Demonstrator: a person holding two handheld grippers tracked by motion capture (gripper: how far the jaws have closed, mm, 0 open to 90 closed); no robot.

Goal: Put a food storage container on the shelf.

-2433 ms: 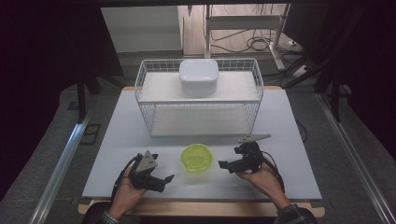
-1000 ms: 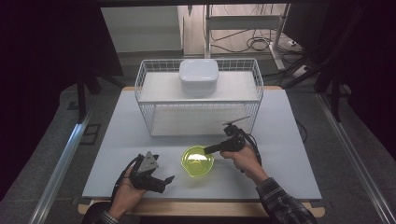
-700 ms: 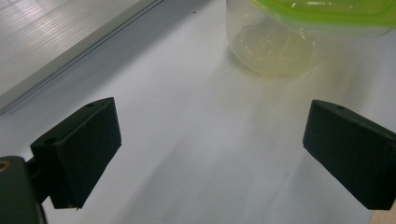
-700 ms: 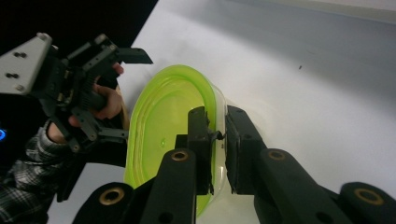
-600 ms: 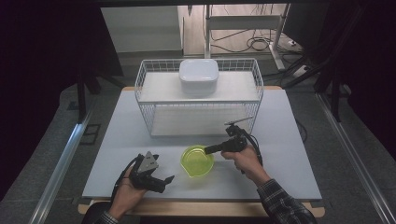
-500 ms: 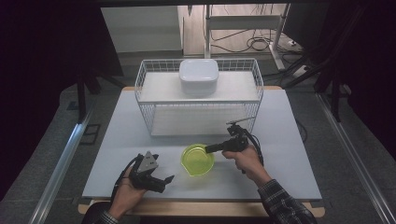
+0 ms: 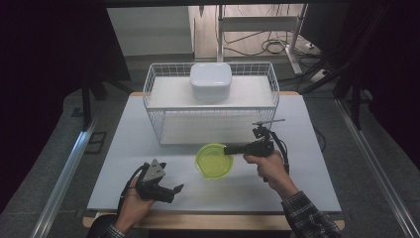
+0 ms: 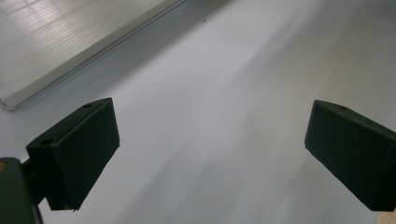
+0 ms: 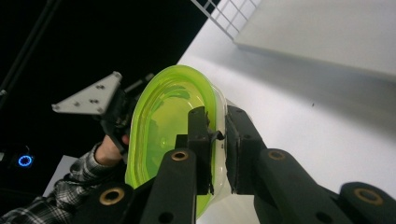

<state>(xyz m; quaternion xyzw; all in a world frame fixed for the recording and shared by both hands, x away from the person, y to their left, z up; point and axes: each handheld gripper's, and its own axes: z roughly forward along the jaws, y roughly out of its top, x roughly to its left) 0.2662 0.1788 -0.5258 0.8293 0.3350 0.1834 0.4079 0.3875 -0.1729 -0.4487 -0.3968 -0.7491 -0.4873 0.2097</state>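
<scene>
High view: a white table (image 7: pixel 148 148) carries a white wire basket (image 7: pixel 270 87) at its far side, with a white lidded container (image 7: pixel 211 81) sitting on the basket's upper shelf. A yellow-green bowl (image 7: pixel 213 162) sits on the table in front of the basket, near the middle. The right gripper (image 7: pixel 229 149) reaches in from the right, held by the right hand (image 7: pixel 269 166), whose plaid sleeve (image 7: pixel 309 218) comes up from the bottom edge; its fingers meet the bowl's right rim. The left gripper (image 7: pixel 176 190) lies low at the near left of the table in the left hand (image 7: pixel 132 204), well apart from the bowl, with a grey three-cornered plate (image 7: pixel 155 171) on top and its fingers spread.

Left gripper view: the two black fingers (image 8: pixel 79 149) stand wide apart, with nothing between them but bare white table (image 8: pixel 210 116). A pale panel (image 8: pixel 56 32) runs along the upper left.

Right gripper view: the fingers (image 9: pixel 199 140) are drawn narrow and clamp the bowl's (image 9: pixel 163 121) rim, one finger inside the bowl and the other against its outer wall. The bowl is translucent and appears tilted in this turned view. Beyond it the left gripper's grey plate (image 9: pixel 88 99) shows, with the left hand (image 9: pixel 109 151) and a plaid sleeve (image 9: pixel 60 193) below it. White table (image 9: pixel 299 116) lies to the right, and a corner of the wire basket (image 9: pixel 224 11) sits at the top.
</scene>
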